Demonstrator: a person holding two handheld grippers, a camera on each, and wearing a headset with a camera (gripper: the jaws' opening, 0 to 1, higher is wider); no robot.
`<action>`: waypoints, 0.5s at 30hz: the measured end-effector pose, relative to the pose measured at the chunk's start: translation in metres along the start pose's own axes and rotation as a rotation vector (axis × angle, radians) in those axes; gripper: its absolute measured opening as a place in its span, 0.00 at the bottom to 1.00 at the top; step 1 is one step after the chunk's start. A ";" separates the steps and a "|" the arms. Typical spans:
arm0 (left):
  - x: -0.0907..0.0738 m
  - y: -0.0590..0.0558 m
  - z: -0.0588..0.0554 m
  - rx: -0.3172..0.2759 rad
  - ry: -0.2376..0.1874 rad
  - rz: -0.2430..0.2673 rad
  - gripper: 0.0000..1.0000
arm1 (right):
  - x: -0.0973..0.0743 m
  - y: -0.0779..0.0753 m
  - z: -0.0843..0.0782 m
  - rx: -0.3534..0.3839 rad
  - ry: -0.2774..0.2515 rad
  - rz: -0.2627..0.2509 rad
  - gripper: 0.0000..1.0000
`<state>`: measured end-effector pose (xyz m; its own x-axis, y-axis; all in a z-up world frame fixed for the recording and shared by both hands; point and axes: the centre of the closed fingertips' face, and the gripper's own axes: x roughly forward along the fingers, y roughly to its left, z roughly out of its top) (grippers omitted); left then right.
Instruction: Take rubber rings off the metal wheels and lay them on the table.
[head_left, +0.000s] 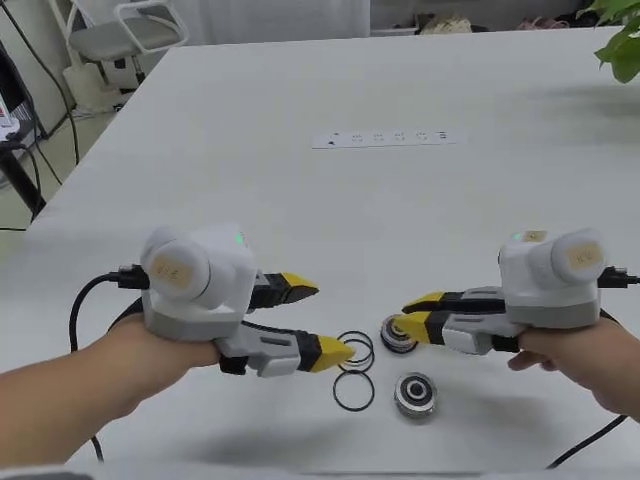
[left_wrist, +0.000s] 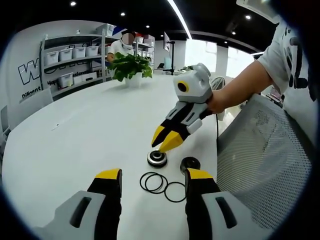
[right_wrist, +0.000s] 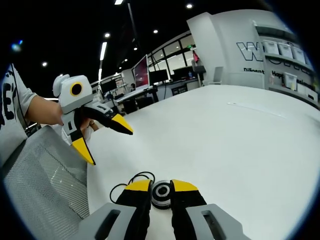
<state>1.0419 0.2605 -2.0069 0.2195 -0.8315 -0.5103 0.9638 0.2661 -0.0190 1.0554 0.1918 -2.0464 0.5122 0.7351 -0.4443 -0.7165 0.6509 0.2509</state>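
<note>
Two metal wheels lie near the table's front edge. My right gripper (head_left: 413, 314) has its jaws closed in on either side of one wheel (head_left: 398, 336), which sits between its tips (right_wrist: 161, 187) in the right gripper view (right_wrist: 162, 194). The other wheel (head_left: 415, 394) lies free, closer to me. Three black rubber rings rest flat on the table: two overlapping (head_left: 355, 350) and one apart (head_left: 353, 390). My left gripper (head_left: 318, 320) stands open just left of the rings, nothing between its fingers; in the left gripper view its tips (left_wrist: 154, 177) frame the rings (left_wrist: 154, 181).
The white table (head_left: 330, 210) stretches far ahead with a printed paper strip (head_left: 385, 138) mid-table. A potted plant (head_left: 620, 40) stands at the far right corner. A chair (head_left: 125, 35) stands beyond the far left edge. Cables trail from both grippers.
</note>
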 end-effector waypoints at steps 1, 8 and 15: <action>0.001 0.000 0.001 0.001 0.000 -0.001 0.47 | -0.001 -0.001 -0.001 0.004 -0.001 -0.004 0.12; 0.008 0.001 0.003 0.000 0.000 -0.010 0.47 | -0.007 -0.007 -0.005 0.016 -0.007 -0.023 0.12; 0.016 0.001 0.006 -0.007 0.001 -0.015 0.46 | -0.013 -0.011 -0.010 0.025 -0.008 -0.039 0.12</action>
<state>1.0474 0.2451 -2.0099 0.2048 -0.8350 -0.5107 0.9659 0.2569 -0.0326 1.0523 0.1735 -2.0519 0.5433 0.7107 -0.4469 -0.6841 0.6834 0.2549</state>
